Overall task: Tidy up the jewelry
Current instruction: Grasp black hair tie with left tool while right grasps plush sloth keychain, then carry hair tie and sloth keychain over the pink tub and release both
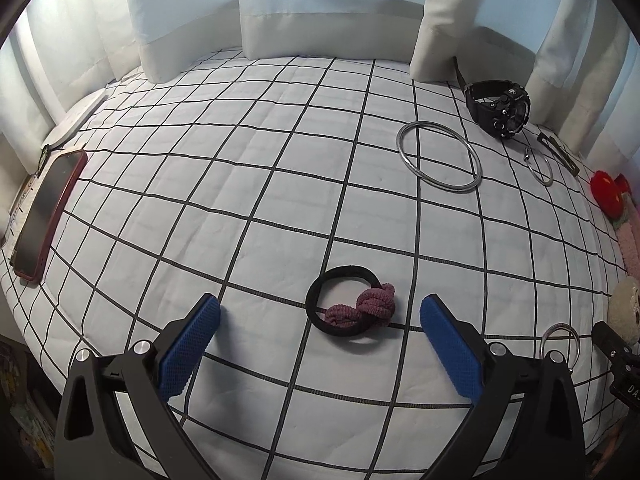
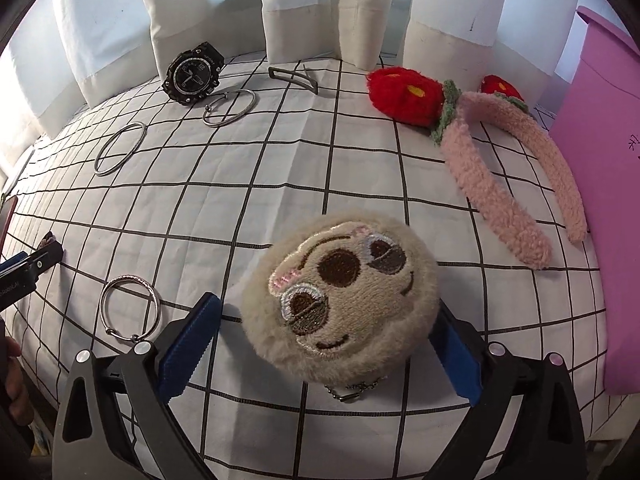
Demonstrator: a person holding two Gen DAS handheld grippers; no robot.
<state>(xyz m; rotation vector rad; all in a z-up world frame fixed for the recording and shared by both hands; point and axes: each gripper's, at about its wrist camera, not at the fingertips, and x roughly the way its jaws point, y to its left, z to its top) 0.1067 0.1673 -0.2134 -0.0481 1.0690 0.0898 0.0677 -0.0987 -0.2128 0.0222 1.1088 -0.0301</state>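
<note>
In the left wrist view my left gripper [image 1: 320,316] is open just above the checked cloth [image 1: 240,184]. A black hair tie with a pink knotted band [image 1: 351,306] lies between its blue fingers, touching neither. Farther right lie a large silver bangle [image 1: 439,156], a black watch [image 1: 500,108], a thin hoop [image 1: 540,166] and a hair clip [image 1: 558,153]. In the right wrist view my right gripper [image 2: 328,320] is open around a beige plush face pouch [image 2: 340,296]. A silver ring bracelet [image 2: 130,306] lies to its left.
A phone in a red case [image 1: 48,212] lies at the left edge. A pink fuzzy headband with red flowers [image 2: 500,160] lies at the right, beside a pink folder [image 2: 600,200]. White curtains [image 1: 280,8] hang along the back. The watch [image 2: 192,73], bangle [image 2: 120,148], hoop [image 2: 229,107] and clip [image 2: 294,77] lie far left.
</note>
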